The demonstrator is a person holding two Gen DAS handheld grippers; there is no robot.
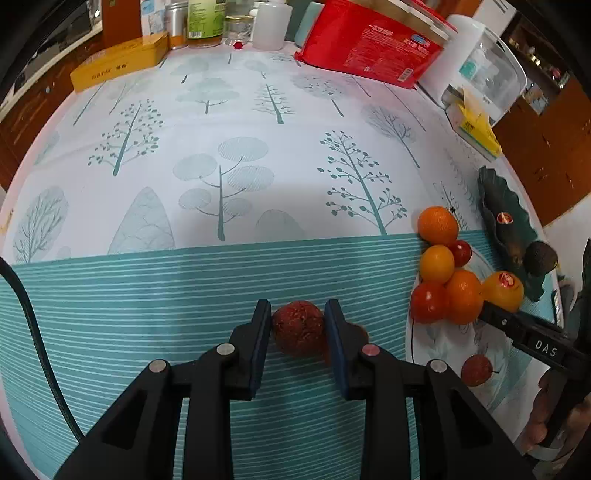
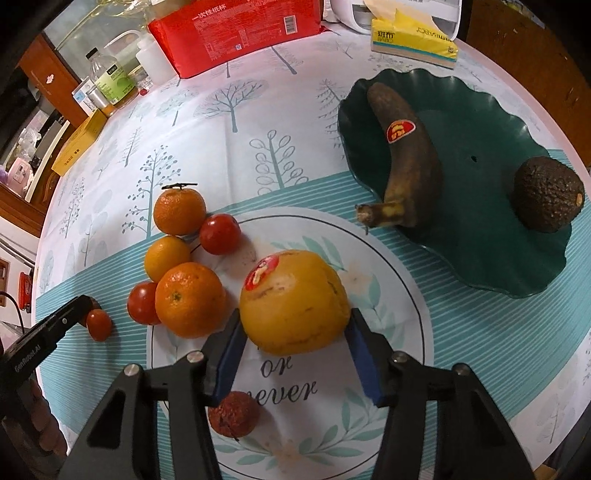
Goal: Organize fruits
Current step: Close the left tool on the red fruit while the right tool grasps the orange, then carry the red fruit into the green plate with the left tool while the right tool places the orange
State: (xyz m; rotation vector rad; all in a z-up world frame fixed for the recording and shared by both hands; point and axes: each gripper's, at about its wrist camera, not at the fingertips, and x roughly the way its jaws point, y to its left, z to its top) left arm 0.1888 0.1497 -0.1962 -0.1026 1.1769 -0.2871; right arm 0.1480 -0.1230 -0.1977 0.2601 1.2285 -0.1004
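My left gripper (image 1: 298,308) points down at the striped tablecloth, its blue pads pressed on both sides of a bumpy red lychee (image 1: 298,328). My right gripper (image 2: 295,314) is shut on a large yellow-orange fruit (image 2: 293,301) with a red sticker, resting on the round printed mat (image 2: 406,295). A second lychee (image 2: 232,413) lies under its left finger. A cluster of oranges (image 2: 190,299) and tomatoes (image 2: 219,234) sits left of it. The dark green leaf-shaped plate (image 2: 480,258) holds a browned banana (image 2: 410,166) and an avocado (image 2: 548,194).
A small red fruit (image 2: 99,324) lies by the left gripper's finger (image 2: 70,314). At the table's far side stand a red packet (image 2: 236,33), a yellow tissue box (image 2: 413,40), a yellow tin (image 1: 118,66), bottles and jars (image 1: 205,22) and a white appliance (image 1: 480,62).
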